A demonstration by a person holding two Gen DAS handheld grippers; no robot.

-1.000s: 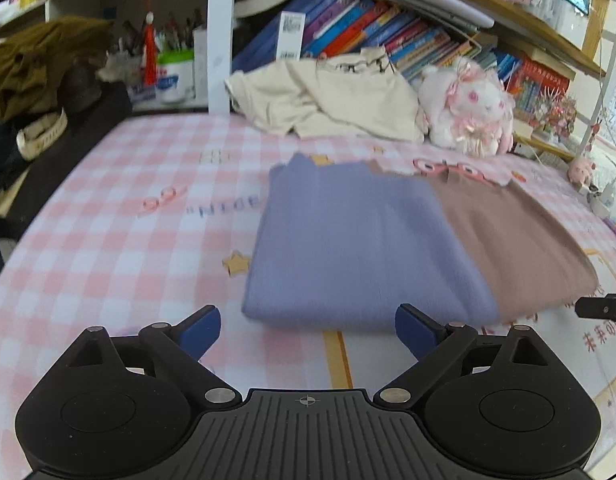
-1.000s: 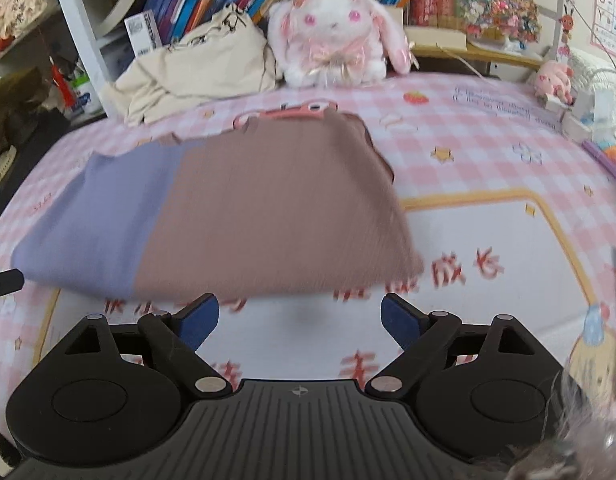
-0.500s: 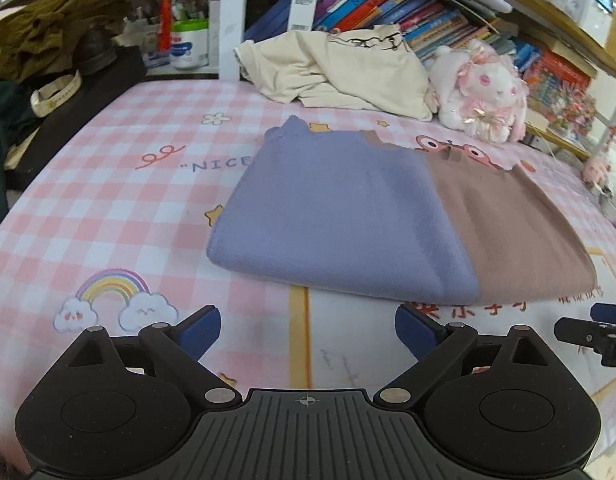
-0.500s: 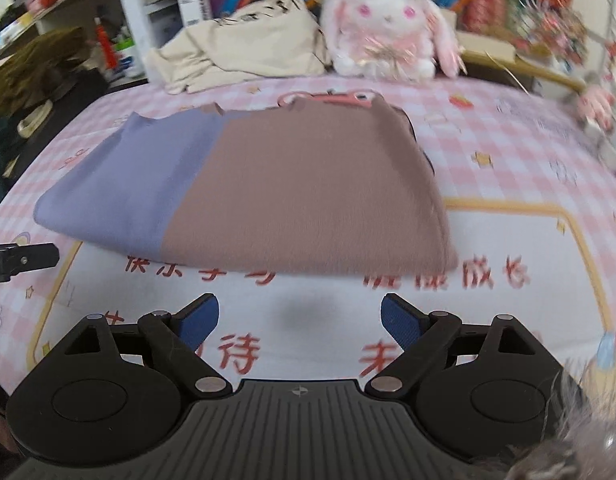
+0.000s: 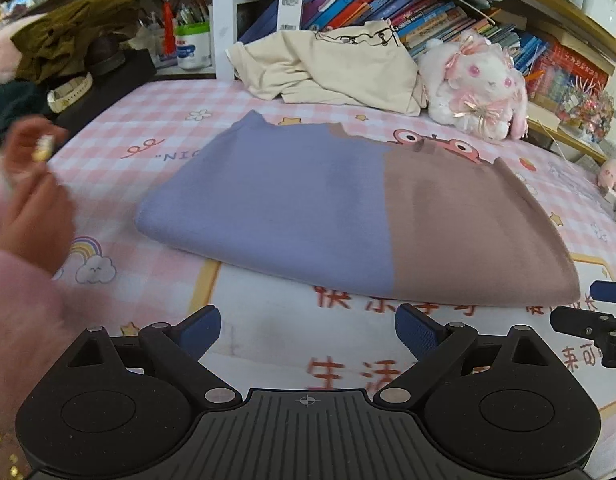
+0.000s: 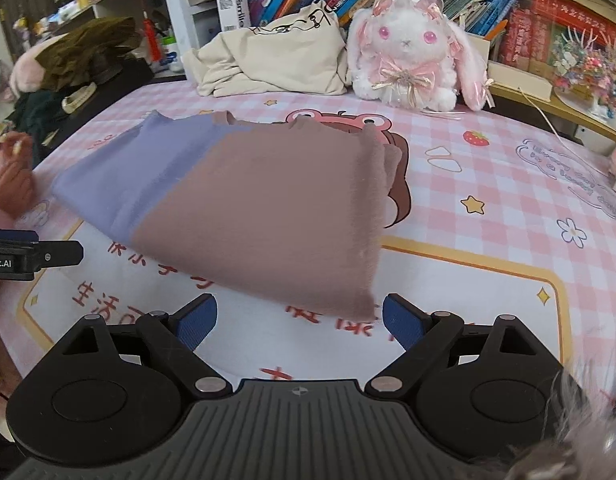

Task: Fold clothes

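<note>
A folded garment [image 5: 348, 212], lilac on its left half and brown on its right, lies flat on the pink checked cloth [image 5: 155, 108]; the right wrist view shows the same garment [image 6: 243, 204]. My left gripper [image 5: 308, 330] is open and empty, a short way in front of the garment's near edge. My right gripper [image 6: 299, 322] is open and empty too, just short of the brown corner. A cream garment [image 5: 332, 64] lies crumpled at the back by the shelf. A hand in a pink fuzzy sleeve [image 5: 31, 196] shows at the left.
A white plush rabbit [image 6: 408, 48] sits at the back right, with bookshelves [image 5: 388, 4] behind it. Dark clothes and an olive garment [image 5: 67, 36] pile up at the back left. The left gripper's body [image 6: 15, 258] juts in from the left edge of the right wrist view.
Both grippers have drawn back from the folded garment, staying open. A hand in a pink sleeve has come into view at the left. The garment lies still.
</note>
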